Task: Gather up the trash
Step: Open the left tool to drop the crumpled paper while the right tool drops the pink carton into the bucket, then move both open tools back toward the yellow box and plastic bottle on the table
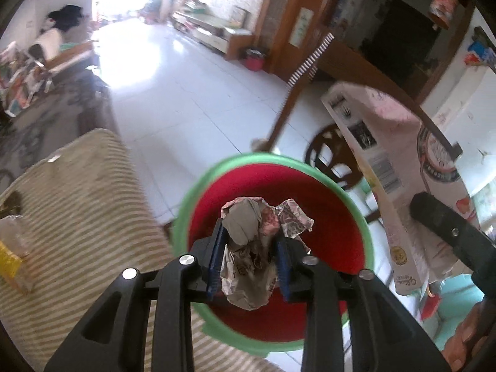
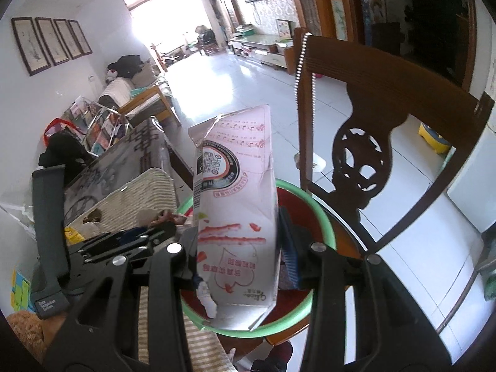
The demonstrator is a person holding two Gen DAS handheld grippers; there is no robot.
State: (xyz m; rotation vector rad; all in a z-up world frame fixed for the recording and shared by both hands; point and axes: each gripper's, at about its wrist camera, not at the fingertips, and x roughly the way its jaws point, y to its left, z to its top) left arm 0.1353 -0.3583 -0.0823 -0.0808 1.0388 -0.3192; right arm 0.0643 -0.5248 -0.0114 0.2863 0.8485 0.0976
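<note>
My left gripper (image 1: 249,235) is shut on a crumpled paper wrapper (image 1: 248,217), whose blue pads press its sides. It hangs over the mouth of a red bin with a green rim (image 1: 186,204). To the right in that view stands a tall pink and white carton (image 1: 396,142), with one black finger (image 1: 449,235) of the right gripper beside it. In the right wrist view my right gripper (image 2: 238,248) is shut on the same carton (image 2: 235,204), held upright over the bin's green rim (image 2: 322,217). The left gripper (image 2: 161,223) shows at the left, partly hidden behind the carton.
The bin rests on the seat of a carved wooden chair (image 2: 372,117). A beige striped cloth surface (image 1: 77,217) lies to the left of the bin, with a yellow item (image 1: 7,263) at its edge. White tiled floor (image 1: 186,93) stretches beyond. A person's hand (image 1: 468,334) shows at the lower right.
</note>
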